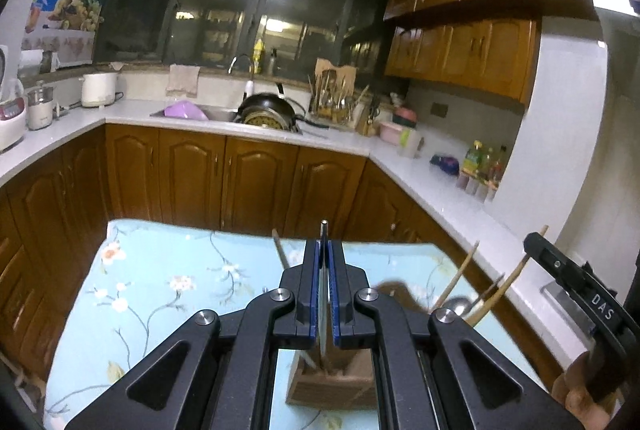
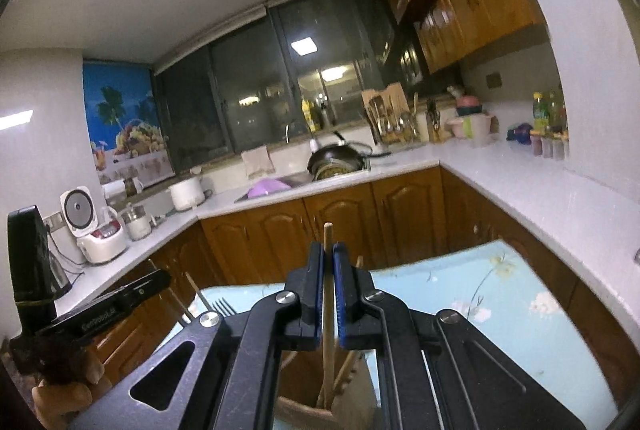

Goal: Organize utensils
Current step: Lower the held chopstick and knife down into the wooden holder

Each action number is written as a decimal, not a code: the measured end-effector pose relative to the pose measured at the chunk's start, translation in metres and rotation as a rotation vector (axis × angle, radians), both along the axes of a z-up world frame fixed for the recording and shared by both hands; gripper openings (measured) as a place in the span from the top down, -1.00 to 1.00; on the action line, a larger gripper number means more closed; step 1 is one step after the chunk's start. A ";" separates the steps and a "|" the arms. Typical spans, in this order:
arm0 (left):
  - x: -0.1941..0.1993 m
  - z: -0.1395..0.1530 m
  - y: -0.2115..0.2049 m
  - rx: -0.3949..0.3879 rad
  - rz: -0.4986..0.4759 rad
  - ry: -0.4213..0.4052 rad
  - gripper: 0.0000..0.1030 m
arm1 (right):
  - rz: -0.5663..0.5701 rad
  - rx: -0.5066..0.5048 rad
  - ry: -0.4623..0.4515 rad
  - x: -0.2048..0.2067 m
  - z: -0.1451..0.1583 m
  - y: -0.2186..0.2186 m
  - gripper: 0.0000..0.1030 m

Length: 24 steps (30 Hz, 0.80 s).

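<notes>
My left gripper (image 1: 324, 250) is shut on a thin metal utensil (image 1: 323, 294), held upright over a brown wooden holder (image 1: 332, 384) on the floral blue table (image 1: 160, 290). My right gripper (image 2: 328, 254) is shut on a wooden chopstick (image 2: 329, 310), held upright in a wooden holder (image 2: 304, 412) with other wooden sticks. Wooden chopsticks and a metal spoon (image 1: 458, 304) stand at the right in the left wrist view. A fork (image 2: 224, 307) shows at the left in the right wrist view. The right gripper also shows in the left wrist view (image 1: 576, 282).
White kitchen counters (image 1: 420, 174) with brown cabinets wrap around the table. A sink with a black wok (image 1: 268, 108), a utensil rack (image 1: 334, 98), rice cookers (image 2: 100, 230) and bottles (image 1: 480, 162) stand on them. The table's far edge (image 1: 240, 230) is close ahead.
</notes>
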<state>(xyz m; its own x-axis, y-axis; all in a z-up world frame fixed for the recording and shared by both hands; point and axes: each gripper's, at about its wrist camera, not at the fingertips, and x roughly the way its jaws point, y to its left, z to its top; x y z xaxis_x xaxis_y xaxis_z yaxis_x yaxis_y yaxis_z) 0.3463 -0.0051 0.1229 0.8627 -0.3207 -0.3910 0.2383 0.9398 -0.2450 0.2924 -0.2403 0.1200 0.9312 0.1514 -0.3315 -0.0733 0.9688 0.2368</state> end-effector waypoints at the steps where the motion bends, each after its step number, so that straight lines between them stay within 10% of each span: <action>1: 0.002 -0.002 0.000 0.002 -0.004 0.012 0.95 | 0.001 0.001 0.010 0.000 -0.004 0.000 0.90; 24: 0.007 -0.007 0.007 0.031 0.000 0.058 0.92 | -0.010 0.037 0.109 0.005 -0.031 -0.012 0.89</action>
